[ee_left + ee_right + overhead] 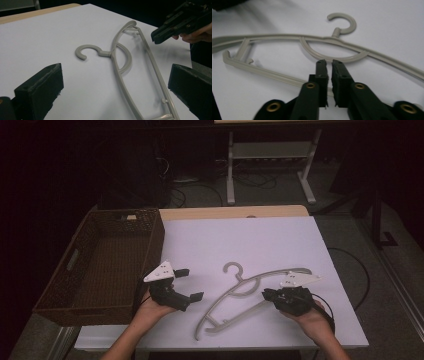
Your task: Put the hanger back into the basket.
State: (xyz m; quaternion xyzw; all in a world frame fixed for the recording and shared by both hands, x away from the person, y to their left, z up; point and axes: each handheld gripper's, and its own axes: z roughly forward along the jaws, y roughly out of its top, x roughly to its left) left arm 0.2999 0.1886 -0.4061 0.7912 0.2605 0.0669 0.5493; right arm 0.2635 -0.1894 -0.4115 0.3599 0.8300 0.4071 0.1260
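Right claw (329,62) is nearly closed, pinching the lower bar of the grey hanger (250,287) on the desk (210,240); left claw (189,284) hovers wide open nearby.

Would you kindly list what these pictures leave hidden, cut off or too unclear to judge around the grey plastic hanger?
- Grey plastic hanger: in the right gripper view its lower bar passes behind the nearly closed right claw; whether the pads pinch it is hidden.
- Left gripper view: the bottom edge cuts off the hanger's near end.
- Brown woven basket: high view, interior too dark to make out.
- Left claw: open.
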